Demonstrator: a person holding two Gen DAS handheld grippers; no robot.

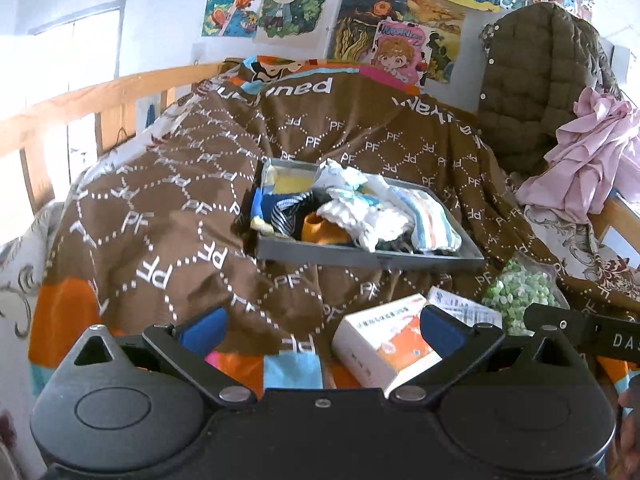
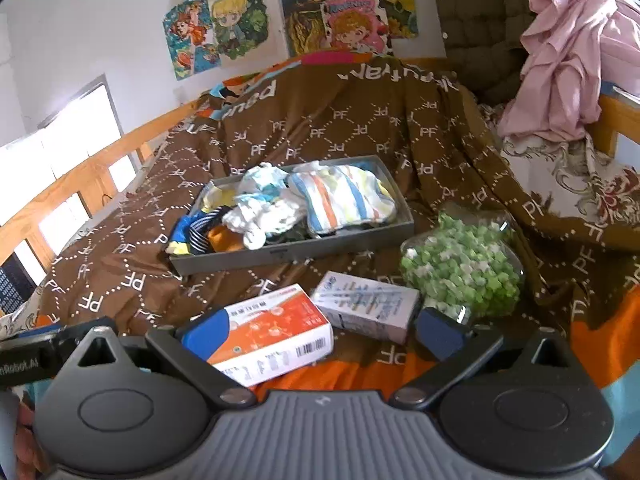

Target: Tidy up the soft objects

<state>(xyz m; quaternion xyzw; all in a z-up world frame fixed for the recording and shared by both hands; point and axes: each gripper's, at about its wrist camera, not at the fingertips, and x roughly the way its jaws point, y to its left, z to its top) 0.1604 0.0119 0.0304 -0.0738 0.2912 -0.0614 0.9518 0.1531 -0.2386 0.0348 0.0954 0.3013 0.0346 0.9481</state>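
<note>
A grey tray (image 1: 360, 258) (image 2: 304, 250) sits on the brown bedspread, holding socks and small cloths: a striped cloth (image 2: 340, 200) (image 1: 432, 220), white socks (image 2: 256, 216) (image 1: 360, 216), an orange sock (image 1: 320, 230) (image 2: 224, 238) and a dark striped sock (image 1: 286, 210) (image 2: 200, 228). My left gripper (image 1: 320, 330) is open and empty, low over the bedspread in front of the tray. My right gripper (image 2: 320, 328) is open and empty, above an orange-and-white box (image 2: 272, 338).
A blue-white box (image 2: 366, 310) (image 1: 464, 310) and a clear container of green paper stars (image 2: 460, 270) (image 1: 520, 294) lie near the front. The orange box also shows in the left wrist view (image 1: 384, 346). A pink garment (image 2: 568, 56) and olive jacket (image 1: 532, 80) hang at right. A wooden rail (image 1: 100, 92) runs left.
</note>
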